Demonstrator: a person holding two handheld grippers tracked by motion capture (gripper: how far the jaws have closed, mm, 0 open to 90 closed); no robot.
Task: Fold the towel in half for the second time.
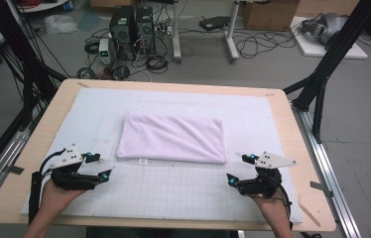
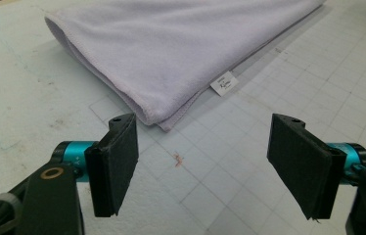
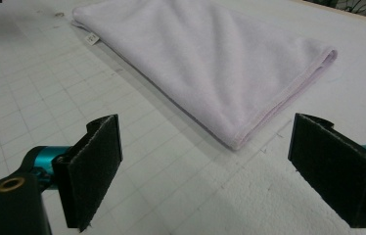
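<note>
While both hands rest near the front edge of the desk (image 1: 34, 148), a folded pale lilac towel (image 1: 172, 138) lies flat at the middle of the white gridded mat (image 1: 173, 193) that covers most of the wooden top. Seen from the high view, the towel forms a wide rectangle with its long sides running across the desk, and a small white label (image 1: 143, 161) pokes out from under its near edge, towards the left. The left gripper (image 1: 98, 166) sits in the person's left hand (image 1: 57, 191) just off the towel's near left corner, and its jaws are released, spread wide with nothing between them; the left gripper view looks between the two black pads at that corner of the towel (image 2: 171, 54), the label (image 2: 224, 82) beside the hem and a small reddish mark (image 2: 176, 158) on the mat. The right gripper (image 1: 237, 169) sits in the right hand (image 1: 273, 208) just off the towel's near right corner, its jaws likewise released and holding nothing; the right gripper view shows the stitched corner of the towel (image 3: 210, 63) lying on the mat ahead of the pads, apart from them. Each gripper carries a grey three-cornered plate on top. Beyond the desk, on the floor, stand two black computer towers (image 1: 133, 29) amid loose cables, and cardboard boxes (image 1: 268, 15) sit farther right.
</note>
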